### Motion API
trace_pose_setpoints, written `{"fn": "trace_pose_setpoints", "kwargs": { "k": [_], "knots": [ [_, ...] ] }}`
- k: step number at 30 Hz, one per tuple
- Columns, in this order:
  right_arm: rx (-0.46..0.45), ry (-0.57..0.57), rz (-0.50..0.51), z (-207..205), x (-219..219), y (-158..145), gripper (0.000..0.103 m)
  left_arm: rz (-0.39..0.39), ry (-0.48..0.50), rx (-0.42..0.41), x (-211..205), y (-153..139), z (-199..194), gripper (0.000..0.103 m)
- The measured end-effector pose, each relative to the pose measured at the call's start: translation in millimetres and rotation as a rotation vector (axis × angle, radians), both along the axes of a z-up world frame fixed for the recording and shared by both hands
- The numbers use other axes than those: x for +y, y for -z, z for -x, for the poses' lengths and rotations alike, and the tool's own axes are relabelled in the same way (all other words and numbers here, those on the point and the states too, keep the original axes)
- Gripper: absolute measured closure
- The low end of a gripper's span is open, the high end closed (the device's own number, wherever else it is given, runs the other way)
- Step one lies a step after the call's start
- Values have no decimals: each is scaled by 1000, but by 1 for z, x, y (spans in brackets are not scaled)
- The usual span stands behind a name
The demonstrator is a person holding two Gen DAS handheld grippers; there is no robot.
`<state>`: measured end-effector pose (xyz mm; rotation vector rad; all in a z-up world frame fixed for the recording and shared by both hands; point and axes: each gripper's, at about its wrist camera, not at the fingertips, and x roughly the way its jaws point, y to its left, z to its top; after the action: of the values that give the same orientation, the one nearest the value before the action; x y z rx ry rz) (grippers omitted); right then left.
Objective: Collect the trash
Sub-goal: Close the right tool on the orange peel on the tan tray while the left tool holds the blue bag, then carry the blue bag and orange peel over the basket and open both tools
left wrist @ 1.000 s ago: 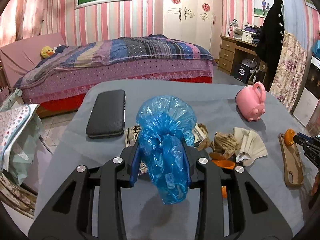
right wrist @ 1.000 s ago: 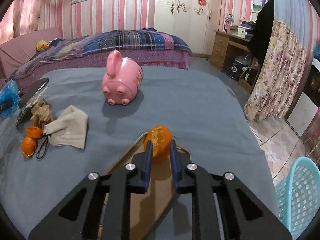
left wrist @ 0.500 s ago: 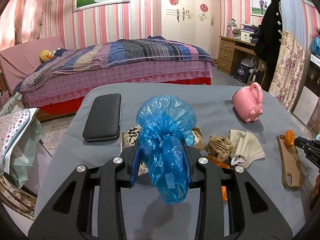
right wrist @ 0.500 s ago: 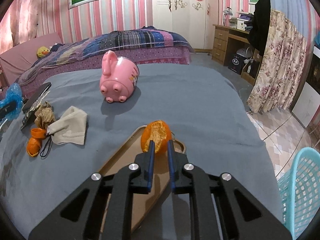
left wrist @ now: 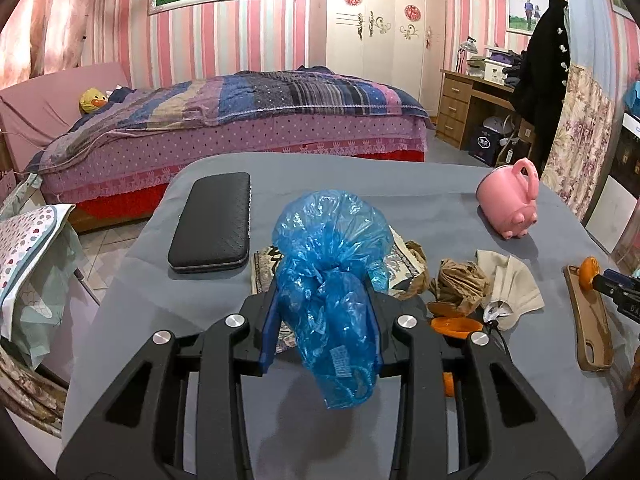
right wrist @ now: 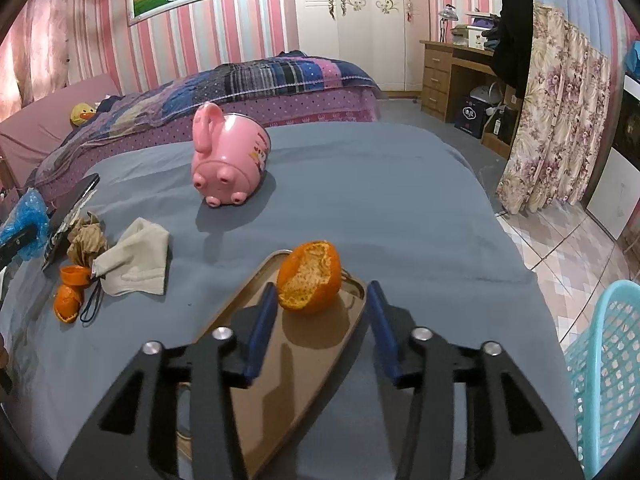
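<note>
The table (right wrist: 380, 200) is covered in plain grey-blue cloth. On it lie a bright orange peel (right wrist: 310, 278) with a paler, pithy inside, a brown tray (right wrist: 288, 360), a glossy pink rabbit-shaped pot (right wrist: 228, 164) (a small printed picture on its side), a cream cloth (right wrist: 134, 258), crumpled tan paper (right wrist: 86, 240) and a black quilted case (left wrist: 212, 222). The plastic bag (left wrist: 332, 280) is translucent blue. Both grippers are black with blue pads (right wrist: 262, 328). The basket (right wrist: 608, 364) is turquoise lattice. The walls (left wrist: 280, 40) carry pink and white stripes; the bedspread (left wrist: 260, 100) is striped blue and purple.
</note>
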<state>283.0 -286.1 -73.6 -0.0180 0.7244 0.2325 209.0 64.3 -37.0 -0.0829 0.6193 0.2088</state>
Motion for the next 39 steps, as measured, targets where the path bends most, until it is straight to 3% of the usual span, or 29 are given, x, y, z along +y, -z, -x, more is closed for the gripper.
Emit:
{"fn": "trace_pose_setpoints", "kwargs": {
  "k": [12,16,19,30,39],
  "knots": [
    [14,16,15,-12,6,5,42,-11,-2,13,3,4,-4,69],
    [-12,-2,19,-9,9,2,66,-18,-4,4,0,-2,-4,69],
    [-41,-15,49,-4,14,-2,74,-21,2,-8,-5,-10,-4,69],
    [-102,-18,19,36,-7,-28,74,-8,105,-62,-65,-41,-14,69],
    [-150,110,36,78,-82,-52,74,-12,276,-89,-159,-50,-23,69]
  ]
}}
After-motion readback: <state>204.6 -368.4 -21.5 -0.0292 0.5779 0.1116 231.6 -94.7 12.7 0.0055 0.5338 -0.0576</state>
